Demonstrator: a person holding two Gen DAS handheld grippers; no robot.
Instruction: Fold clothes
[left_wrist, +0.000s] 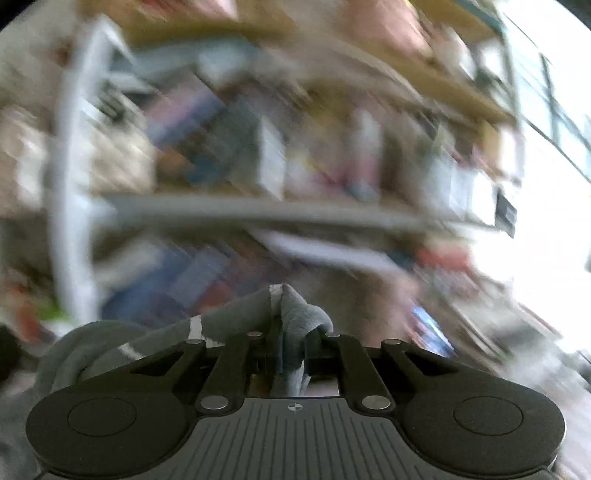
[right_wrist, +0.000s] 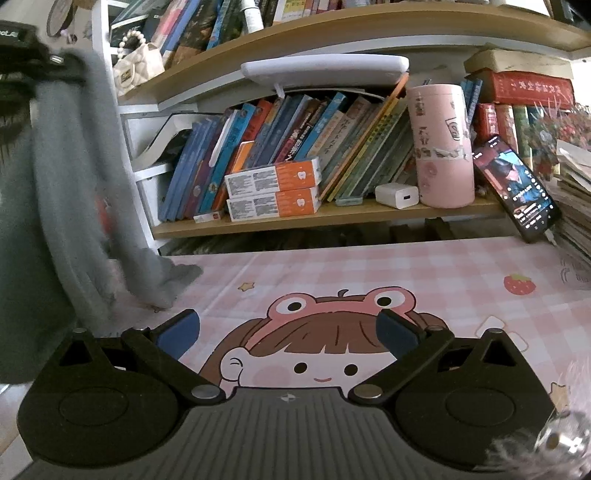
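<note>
Left tongs (left_wrist: 291, 332) clamping grey garment (left_wrist: 236, 321), no legible writing

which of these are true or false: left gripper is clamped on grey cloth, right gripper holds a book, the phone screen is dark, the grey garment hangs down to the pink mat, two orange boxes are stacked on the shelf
1. The left gripper is clamped on the grey garment. True.
2. The right gripper holds a book. False: its jaws stand open and empty over the pink cartoon mat.
3. The phone has a dark screen. False: it is lit, showing a picture.
4. The grey garment hangs down to the mat. True: its lower end rests there.
5. Two orange boxes are stacked on the shelf. True.
</note>
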